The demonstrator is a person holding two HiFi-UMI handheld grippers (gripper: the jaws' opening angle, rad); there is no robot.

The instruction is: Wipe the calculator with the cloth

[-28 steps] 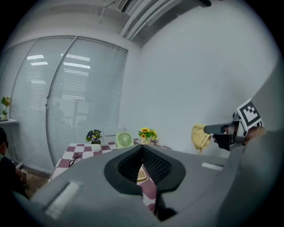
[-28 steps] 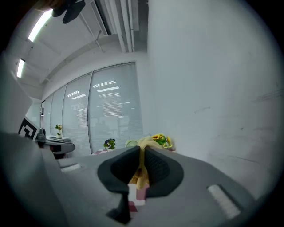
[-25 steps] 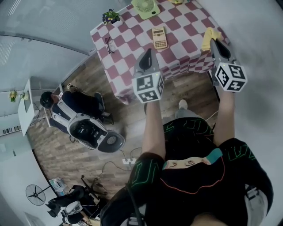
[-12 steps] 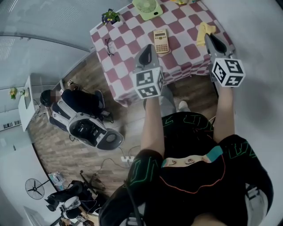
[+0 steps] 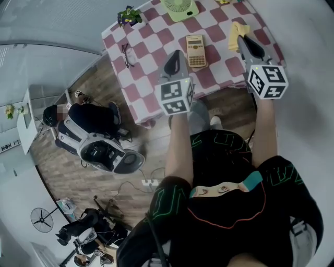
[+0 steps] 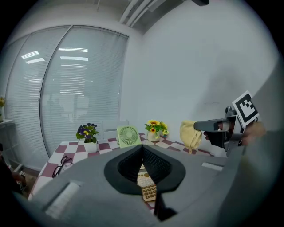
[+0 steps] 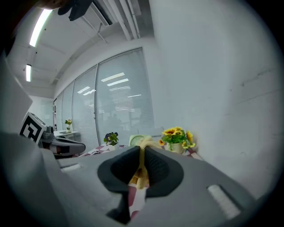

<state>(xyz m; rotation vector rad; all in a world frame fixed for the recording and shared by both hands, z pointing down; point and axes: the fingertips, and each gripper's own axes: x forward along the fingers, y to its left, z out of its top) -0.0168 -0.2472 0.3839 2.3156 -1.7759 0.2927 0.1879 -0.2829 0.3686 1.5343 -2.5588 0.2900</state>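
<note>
- Nearest, at the front edge of the checked worktop [image 5: 156, 41]: left hand-held gripper [image 5: 176, 56], jaws pressed together on nothing, pointing toward the calculator [image 5: 196, 44].
- To its right: right hand-held gripper [image 5: 241, 39], clamped on the yellow cloth [image 5: 236, 30]. A fold is pinched between the pads in the right gripper view. The rest hangs free above the checks in the left gripper view.
- Just changed: both carried forward since a second ago, from the near edge to a reach above the checked surface. The whole worktop has drawn closer in the head view.
- Also shifted: cloth brought inward from the right-hand rim toward the calculator, nearer now yet apart from it.
- Meaning for the task, as a judgement: cloth pick-up done and approach under way. Wiping not yet begun, with no contact between cloth and keys.
- Calculator itself: flat and face up near the middle of the worktop, between the two tips and just beyond the left one. Seemingly on the same checks as before.
- Likely called for next: lowering the hanging cloth onto the keys, perhaps with the left tips steadying the casing against sliding.
- Farther back, unmoved: glasses [image 5: 127, 52] at the left side, green fan [image 5: 180, 8], purple flowers [image 6: 87, 132] and yellow flowers [image 6: 154, 127] along the far edge.
</note>
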